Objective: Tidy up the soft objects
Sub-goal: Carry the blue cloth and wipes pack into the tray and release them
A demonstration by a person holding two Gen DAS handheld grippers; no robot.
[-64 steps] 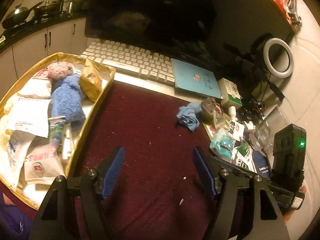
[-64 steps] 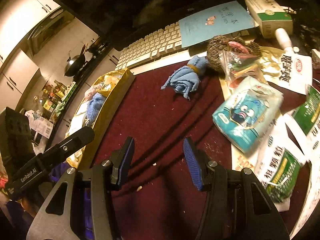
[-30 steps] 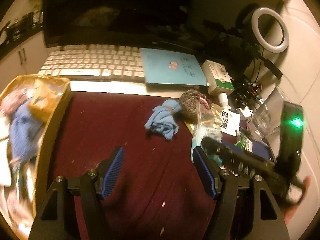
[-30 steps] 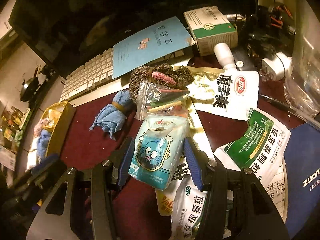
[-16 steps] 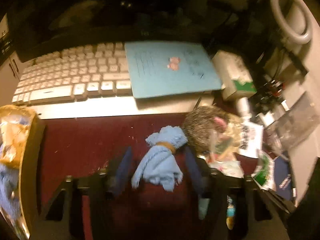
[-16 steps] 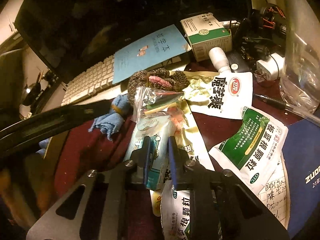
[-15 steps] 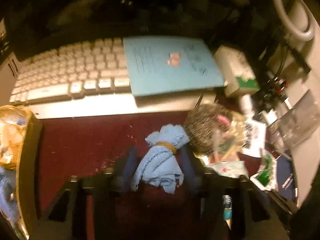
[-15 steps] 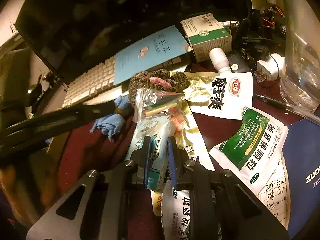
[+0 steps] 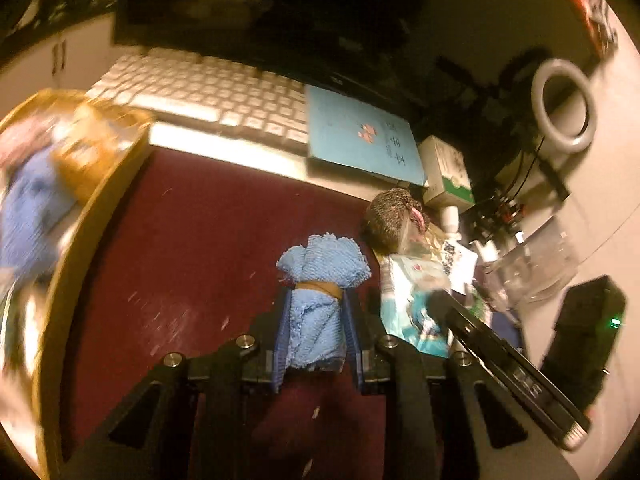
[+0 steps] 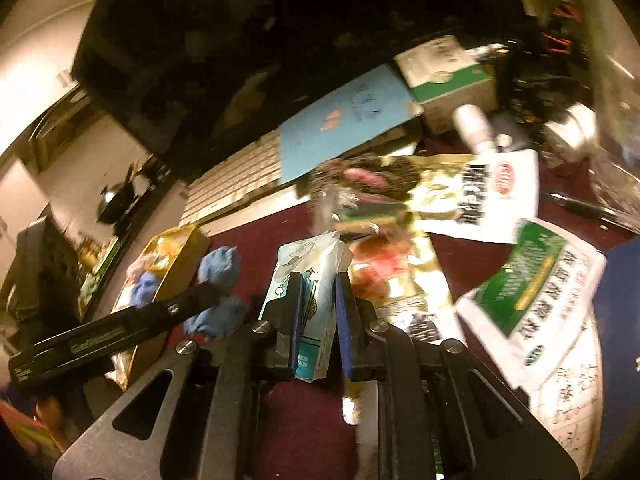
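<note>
Dark red counter filled the middle of both frames, with a white keyboard at upper left. At lower centre the left tool was closing on the blue towel roll, and the right tool was clamped on the teal tissue pack.

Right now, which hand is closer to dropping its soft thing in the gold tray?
Probably left. The left tool is closing on the blue towel, nearer the gold tray than the right tool's tissue pack.
</note>
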